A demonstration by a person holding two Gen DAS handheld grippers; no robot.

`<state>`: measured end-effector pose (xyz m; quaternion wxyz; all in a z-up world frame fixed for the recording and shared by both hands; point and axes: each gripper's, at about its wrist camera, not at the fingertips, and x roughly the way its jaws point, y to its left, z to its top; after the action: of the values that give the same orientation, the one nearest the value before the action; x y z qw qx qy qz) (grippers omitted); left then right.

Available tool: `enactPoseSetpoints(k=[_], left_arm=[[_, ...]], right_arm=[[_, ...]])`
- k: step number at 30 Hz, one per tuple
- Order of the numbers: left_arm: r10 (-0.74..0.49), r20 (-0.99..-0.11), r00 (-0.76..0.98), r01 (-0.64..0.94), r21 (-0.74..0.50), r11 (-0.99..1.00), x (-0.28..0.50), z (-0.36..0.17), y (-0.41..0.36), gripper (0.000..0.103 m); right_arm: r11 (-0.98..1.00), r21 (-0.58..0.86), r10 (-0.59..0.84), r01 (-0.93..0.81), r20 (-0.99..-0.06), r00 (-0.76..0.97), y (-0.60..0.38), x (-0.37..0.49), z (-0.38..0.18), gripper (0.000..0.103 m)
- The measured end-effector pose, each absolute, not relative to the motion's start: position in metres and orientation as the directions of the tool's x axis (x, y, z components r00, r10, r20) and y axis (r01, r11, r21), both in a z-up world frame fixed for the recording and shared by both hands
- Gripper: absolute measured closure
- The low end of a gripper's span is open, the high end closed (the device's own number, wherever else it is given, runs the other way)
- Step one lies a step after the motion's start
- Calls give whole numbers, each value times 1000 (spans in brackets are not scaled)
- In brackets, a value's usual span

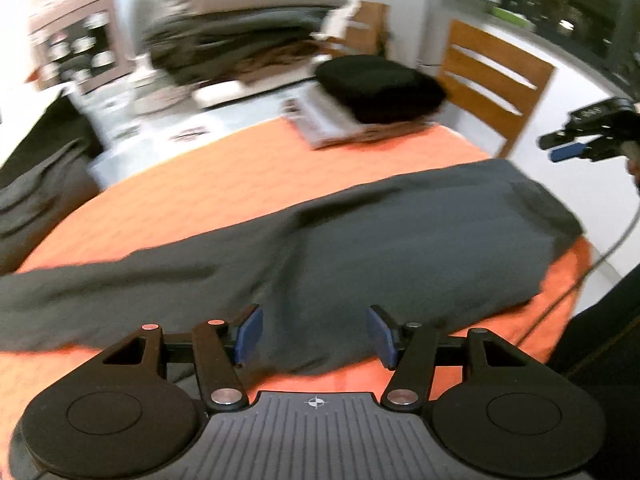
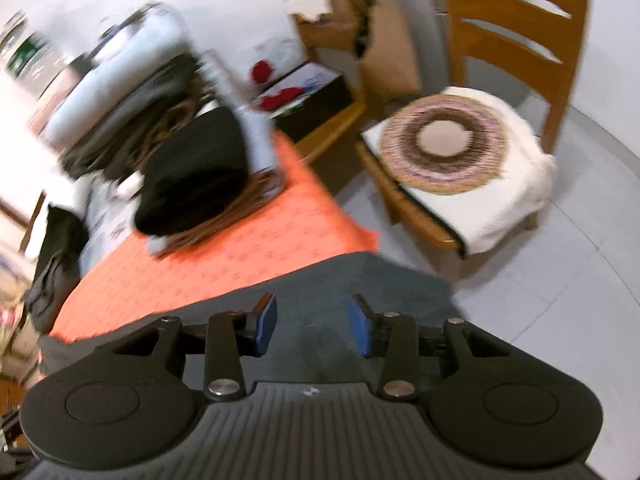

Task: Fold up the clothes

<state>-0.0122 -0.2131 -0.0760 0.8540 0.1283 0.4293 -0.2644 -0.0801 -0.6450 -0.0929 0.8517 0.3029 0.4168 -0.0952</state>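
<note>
A dark grey garment [image 1: 360, 248] lies spread across the orange tablecloth [image 1: 224, 184], its right end near the table's right edge. My left gripper [image 1: 316, 334] hovers open over the garment's near edge, nothing between its blue pads. The right gripper [image 1: 568, 148] shows at the far right of the left wrist view, above the table's edge. In the right wrist view my right gripper [image 2: 313, 324] is open above the grey garment [image 2: 360, 284], close to its corner by the table's edge. Both views are blurred.
A stack of folded clothes topped by a black piece [image 1: 380, 84] sits at the far side of the table. A wooden chair [image 2: 520, 40] with a round woven mat [image 2: 442, 148] stands to the right. A heap of clothes [image 1: 240, 20] lies behind.
</note>
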Motion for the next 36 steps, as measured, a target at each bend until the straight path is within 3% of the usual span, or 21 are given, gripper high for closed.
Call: enactPoseSetpoints(k=[12, 25, 32, 36], left_arm=[[-256, -785, 564, 481, 61, 875, 13, -62, -59, 40], [-160, -789, 593, 335, 60, 940, 68, -100, 75, 40], [-149, -776, 612, 200, -30, 979, 106, -120, 112, 41], [-158, -772, 616, 156, -77, 985, 125, -128, 116, 49]], right_arm=[[821, 436, 131, 370, -773, 620, -501, -60, -76, 54], [818, 420, 119, 392, -792, 599, -372, -60, -80, 54], [826, 402, 127, 394, -815, 566, -325, -65, -81, 53], [829, 389, 120, 402, -826, 551, -311, -68, -79, 53]])
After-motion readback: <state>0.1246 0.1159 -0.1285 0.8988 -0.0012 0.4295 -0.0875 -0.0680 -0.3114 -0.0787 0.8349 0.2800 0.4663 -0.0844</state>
